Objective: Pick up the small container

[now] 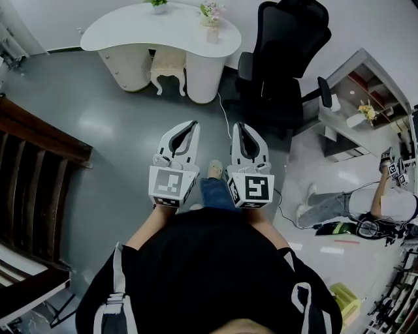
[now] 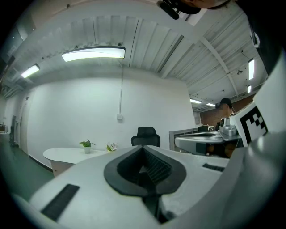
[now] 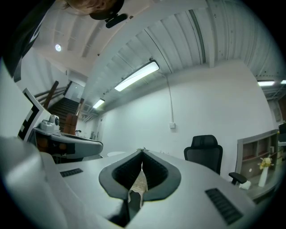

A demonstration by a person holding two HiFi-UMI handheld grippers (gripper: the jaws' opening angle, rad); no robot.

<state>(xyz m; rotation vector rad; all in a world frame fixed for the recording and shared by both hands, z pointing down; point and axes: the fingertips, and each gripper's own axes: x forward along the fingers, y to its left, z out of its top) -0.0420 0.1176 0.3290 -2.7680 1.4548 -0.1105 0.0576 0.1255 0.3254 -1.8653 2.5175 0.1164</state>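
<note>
Both grippers are held side by side close to the person's body, pointing forward over the grey floor. My left gripper (image 1: 194,122) is shut with nothing between its jaws; the left gripper view shows its dark pads (image 2: 154,167) meeting. My right gripper (image 1: 240,124) is shut too, its jaws closed to a thin slit (image 3: 142,151) with nothing held. I cannot make out a small container for certain. Ahead, a white curved table (image 1: 130,29) carries a small potted plant (image 1: 157,5) and a pot of flowers (image 1: 212,19), also seen small in the left gripper view.
A black office chair (image 1: 284,59) stands right of the white table, with a pale stool (image 1: 168,65) tucked under it. Dark wooden stairs (image 1: 32,169) run along the left. A grey shelf unit (image 1: 356,104) and a person sitting on the floor (image 1: 366,205) are at the right.
</note>
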